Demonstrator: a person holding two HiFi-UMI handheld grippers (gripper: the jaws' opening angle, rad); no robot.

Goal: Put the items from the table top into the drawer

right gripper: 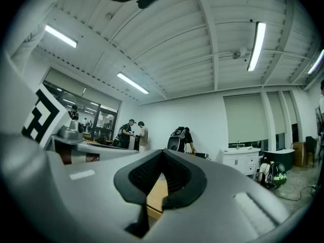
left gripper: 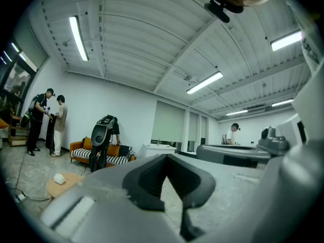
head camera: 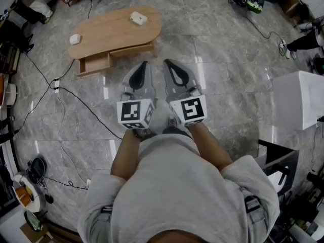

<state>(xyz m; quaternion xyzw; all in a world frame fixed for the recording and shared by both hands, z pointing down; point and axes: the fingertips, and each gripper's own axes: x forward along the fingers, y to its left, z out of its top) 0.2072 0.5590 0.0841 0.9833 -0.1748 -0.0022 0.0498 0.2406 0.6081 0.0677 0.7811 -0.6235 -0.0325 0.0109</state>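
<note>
A low oval wooden table point(head camera: 109, 32) stands on the grey stone floor ahead of me. Two small white items lie on it: one near its right end point(head camera: 138, 18), one at its left edge point(head camera: 75, 39). Under the table's near side a drawer point(head camera: 93, 63) is pulled open. My left gripper point(head camera: 143, 67) and right gripper point(head camera: 169, 66) are held side by side, level, aimed at the table and well short of it. Both have their jaws together with nothing between them. The left gripper view shows the table point(left gripper: 63, 185) with a white item point(left gripper: 59, 178) at lower left.
Black cables point(head camera: 76, 103) run across the floor at the left, from a power strip point(head camera: 55, 85). A white cabinet point(head camera: 302, 99) and a black frame point(head camera: 281, 166) stand to my right. Standing people point(left gripper: 48, 120) and an orange sofa point(left gripper: 81, 151) are beyond the table.
</note>
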